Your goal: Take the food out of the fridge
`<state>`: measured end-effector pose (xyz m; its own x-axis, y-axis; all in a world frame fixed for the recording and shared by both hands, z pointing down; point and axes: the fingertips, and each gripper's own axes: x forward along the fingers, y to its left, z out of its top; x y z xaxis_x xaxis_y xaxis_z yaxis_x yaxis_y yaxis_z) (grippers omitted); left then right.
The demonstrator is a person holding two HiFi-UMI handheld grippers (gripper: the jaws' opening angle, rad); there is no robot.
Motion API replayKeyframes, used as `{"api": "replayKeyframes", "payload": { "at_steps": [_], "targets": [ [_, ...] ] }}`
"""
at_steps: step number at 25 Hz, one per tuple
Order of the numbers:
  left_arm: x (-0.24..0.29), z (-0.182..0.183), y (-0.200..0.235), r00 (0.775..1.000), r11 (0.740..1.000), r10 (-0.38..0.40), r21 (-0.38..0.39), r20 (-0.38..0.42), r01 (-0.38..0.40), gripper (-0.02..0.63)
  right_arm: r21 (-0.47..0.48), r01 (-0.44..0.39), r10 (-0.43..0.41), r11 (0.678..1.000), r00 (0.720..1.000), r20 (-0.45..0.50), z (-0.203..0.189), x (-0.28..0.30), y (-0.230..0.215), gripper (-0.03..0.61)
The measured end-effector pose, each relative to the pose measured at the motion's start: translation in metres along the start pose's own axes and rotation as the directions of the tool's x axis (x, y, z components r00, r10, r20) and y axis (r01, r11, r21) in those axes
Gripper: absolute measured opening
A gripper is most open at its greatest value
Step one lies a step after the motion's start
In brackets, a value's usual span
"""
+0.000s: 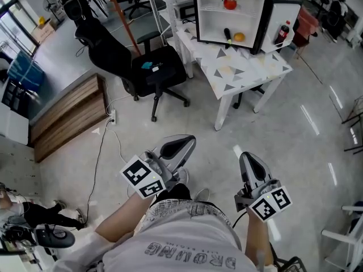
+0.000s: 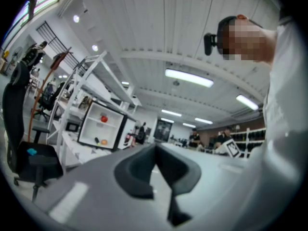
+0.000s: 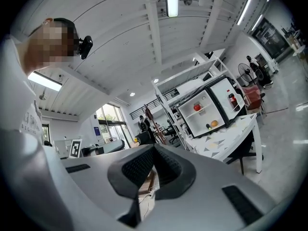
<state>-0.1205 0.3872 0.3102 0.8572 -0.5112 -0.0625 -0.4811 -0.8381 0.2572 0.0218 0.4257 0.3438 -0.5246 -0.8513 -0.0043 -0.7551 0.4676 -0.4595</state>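
small dark item on the fridge floor was too small to identify, the bottle in its door bore unreadable print, and a white frame ran off the head view's right edge.

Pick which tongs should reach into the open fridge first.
Right, narrowly. In the head view the right tongs lie in line with the open black mini fridge; the left tongs sit off to its side, nearer the black office chair. Both are shut, empty and far off.
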Motion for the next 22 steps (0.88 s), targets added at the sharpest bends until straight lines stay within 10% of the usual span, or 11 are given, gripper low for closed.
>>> {"api": "replayKeyframes", "payload": {
  "at_steps": [22],
  "targets": [
    [0.075,-0.005,0.056,1.000,1.000,-0.005,-0.011,0.005,0.005,0.006,0.003,0.029,-0.029,1.000,0.999,-0.016,0.021,0.045,-0.078,-0.011]
  ]
}}
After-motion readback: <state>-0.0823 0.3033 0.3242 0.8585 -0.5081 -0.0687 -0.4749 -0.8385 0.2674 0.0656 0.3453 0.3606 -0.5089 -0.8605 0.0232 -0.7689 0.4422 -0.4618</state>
